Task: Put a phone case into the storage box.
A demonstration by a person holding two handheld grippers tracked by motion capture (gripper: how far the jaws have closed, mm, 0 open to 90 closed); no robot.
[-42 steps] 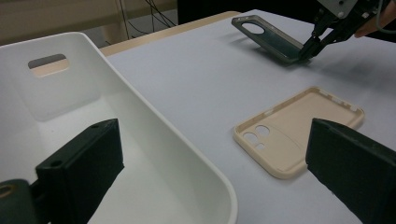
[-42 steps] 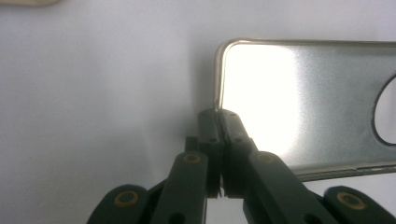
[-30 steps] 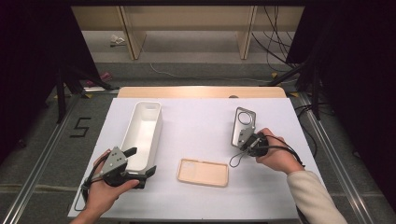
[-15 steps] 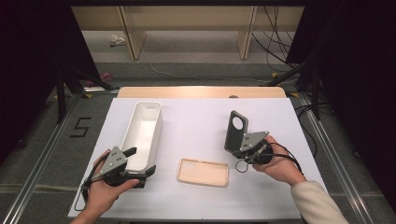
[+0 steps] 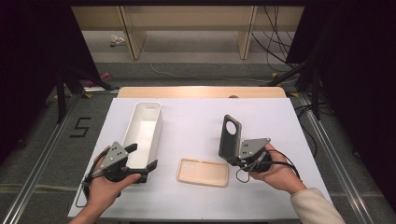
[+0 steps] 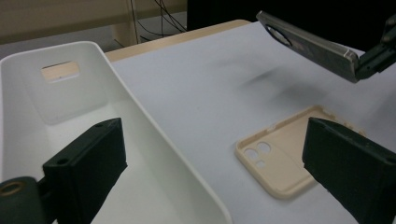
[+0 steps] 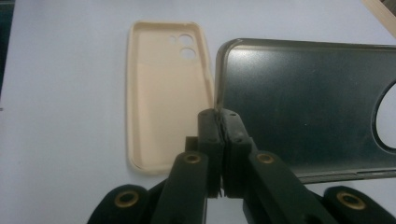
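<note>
Counter (image 5: 196, 116): white surface, carrying all items. White bin (image 5: 144, 130): long, open-topped, at left. Left gripper (image 5: 140, 161): fingers wide apart, nothing between them, one over the bin's near end. Right gripper (image 5: 235, 160): fingers clamped on the lower edge of the dark phone case. Dark phone case (image 5: 229, 136): lifted clear of the counter, tilted upright. Beige phone case (image 5: 202, 172): flat, hollow side up, between the grippers.
</note>
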